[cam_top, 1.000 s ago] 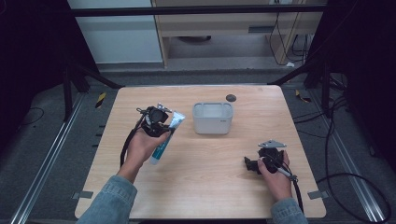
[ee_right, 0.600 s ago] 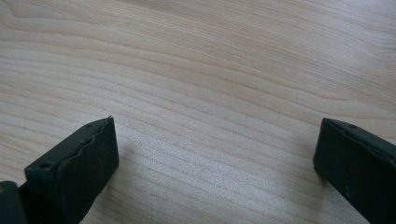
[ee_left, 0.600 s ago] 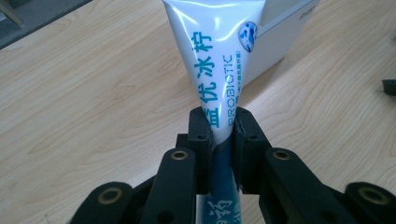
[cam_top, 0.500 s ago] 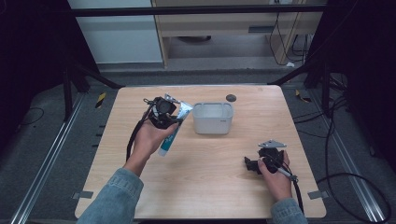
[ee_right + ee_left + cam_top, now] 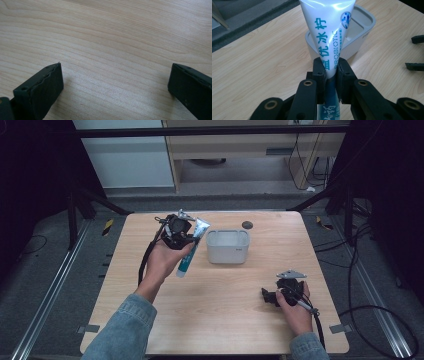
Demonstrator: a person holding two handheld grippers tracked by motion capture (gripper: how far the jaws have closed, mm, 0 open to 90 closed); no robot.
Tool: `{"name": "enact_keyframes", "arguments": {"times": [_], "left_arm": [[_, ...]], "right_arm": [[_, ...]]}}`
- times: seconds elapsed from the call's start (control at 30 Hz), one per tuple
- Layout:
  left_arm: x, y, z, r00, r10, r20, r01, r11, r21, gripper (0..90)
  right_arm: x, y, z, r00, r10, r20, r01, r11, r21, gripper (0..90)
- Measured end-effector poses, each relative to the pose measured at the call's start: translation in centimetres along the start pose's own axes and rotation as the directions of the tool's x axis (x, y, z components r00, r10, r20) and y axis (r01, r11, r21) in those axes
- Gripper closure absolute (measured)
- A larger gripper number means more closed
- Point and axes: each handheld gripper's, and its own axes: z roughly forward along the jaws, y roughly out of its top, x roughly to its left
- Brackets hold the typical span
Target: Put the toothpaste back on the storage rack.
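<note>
My left hand-held gripper [image 5: 186, 236] pinches a white-and-teal tube [image 5: 190, 249] near its lower, teal end, held in the air just left of the grey bin [image 5: 228, 246] at the centre of the high view. The tube's flat crimped end [image 5: 202, 225] tilts up toward the bin. My right hand-held gripper [image 5: 270, 296] rests low on the tabletop [image 5: 225, 320] at lower right, jaws wide, nothing between them.

The risk as I judge it – the grip sits near one end of a smooth, soft tube, so the long end could swing or slide out, or catch the bin's near rim and land outside.

The left gripper view shows the pads [image 5: 320, 67] squeezing the tube [image 5: 329, 32] and the bin [image 5: 359, 27] right behind it – the high view shows the sideways gap between tube and bin
</note>
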Motion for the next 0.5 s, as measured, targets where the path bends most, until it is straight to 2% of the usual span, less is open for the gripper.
{"name": "enact_keyframes", "arguments": {"times": [0.3, 0.5], "left_arm": [[-1.5, 1.0, 0.5, 0.9998, -0.011, 0.018, 0.011, 0.9994, -0.031, 79.0], [-1.9, 1.9, 0.8, 0.9996, -0.027, 0.001, 0.027, 0.9983, -0.052, 79.1]], "right_arm": [[0.0, 0.1, 0.1, 1.0000, 0.000, 0.005, 0.000, 1.000, 0.002, 0.4], [0.0, 0.0, 0.1, 1.0000, -0.003, 0.008, 0.003, 1.000, 0.003, 0.4]]}}
